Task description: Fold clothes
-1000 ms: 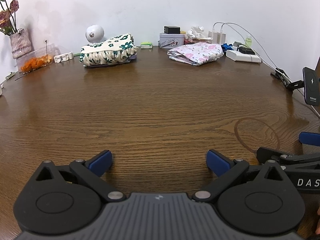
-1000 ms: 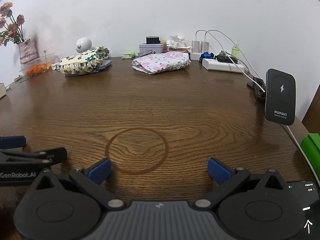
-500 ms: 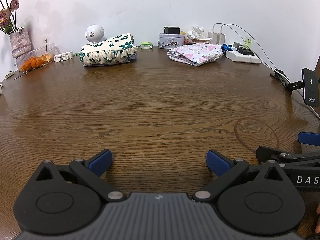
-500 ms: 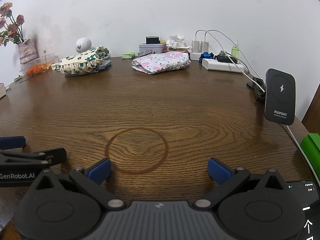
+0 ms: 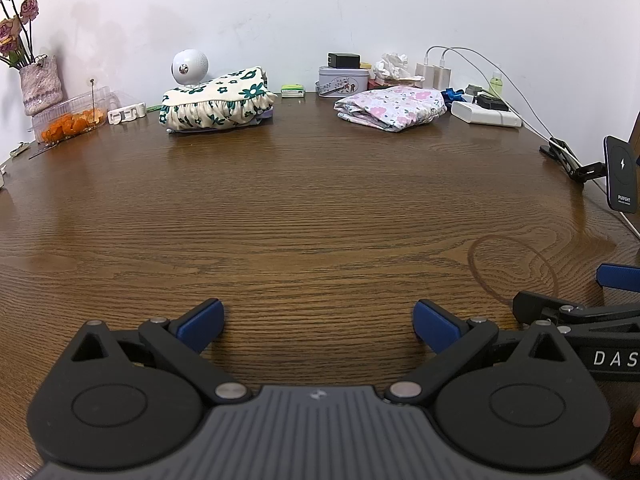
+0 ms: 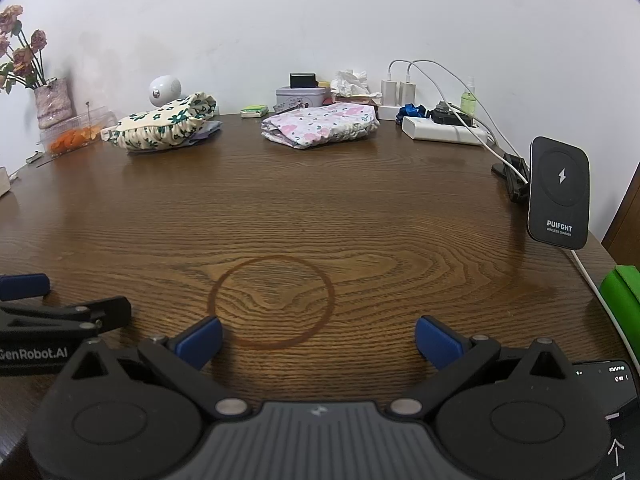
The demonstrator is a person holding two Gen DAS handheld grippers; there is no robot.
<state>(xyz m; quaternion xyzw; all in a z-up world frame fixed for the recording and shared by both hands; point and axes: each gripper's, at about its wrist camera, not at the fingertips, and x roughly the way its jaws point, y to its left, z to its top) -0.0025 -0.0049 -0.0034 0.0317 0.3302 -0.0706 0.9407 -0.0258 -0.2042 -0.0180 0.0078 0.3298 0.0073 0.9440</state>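
Two folded garments lie at the far edge of the counter (image 5: pixel 320 208), close to the wall. The green-flowered cream garment (image 5: pixel 216 100) sits left of centre, a plump bundle whose long axis runs left to right along the back edge, its gathered ruffle hem facing the near side. The pink-flowered garment (image 5: pixel 394 106) lies well apart to its right, flatter, also lying roughly crosswise, its folded corner pointing toward the near left. Between them stand a small green box (image 5: pixel 293 90) and a tin (image 5: pixel 343 81); a round white camera (image 5: pixel 189 66) stands behind the cream bundle.

The left gripper (image 5: pixel 318 322) hovers low over the near, bare wood, its blue pads spread wide with nothing between them. The right gripper (image 6: pixel 318 338) is just beside it, likewise spread wide and empty, above a dark ring stain (image 6: pixel 274 302). A wireless charger (image 6: pixel 559 192) stands at the counter's right edge.
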